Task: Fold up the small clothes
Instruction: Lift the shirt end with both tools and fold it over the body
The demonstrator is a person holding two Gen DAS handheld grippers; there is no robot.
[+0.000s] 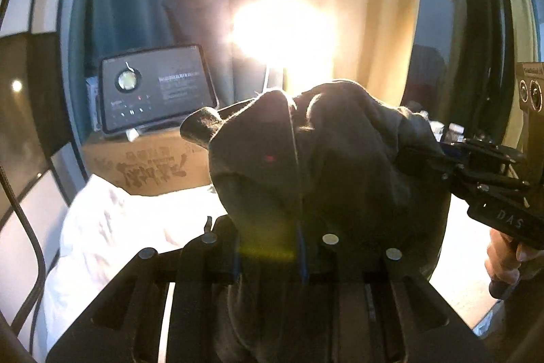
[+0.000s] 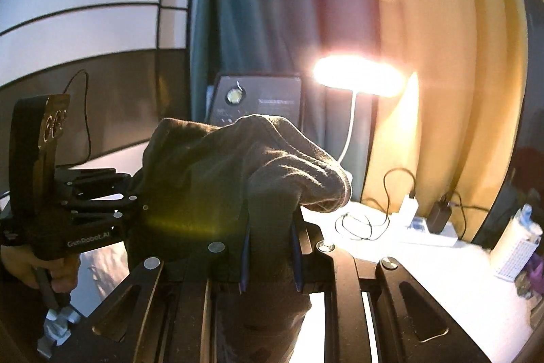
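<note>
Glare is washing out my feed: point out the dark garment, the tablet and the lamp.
dark garment point(image 2: 217, 172): right wrist view, bunched middle.
tablet point(image 1: 156, 87): left wrist view, screen centre.
lamp point(image 2: 357, 75): right wrist view, glowing head.

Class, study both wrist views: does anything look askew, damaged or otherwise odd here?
The dark brown knitted garment is bunched in a lump, held up between the left gripper and right gripper, not lying flat for folding. Nothing looks damaged or spilled.
</note>
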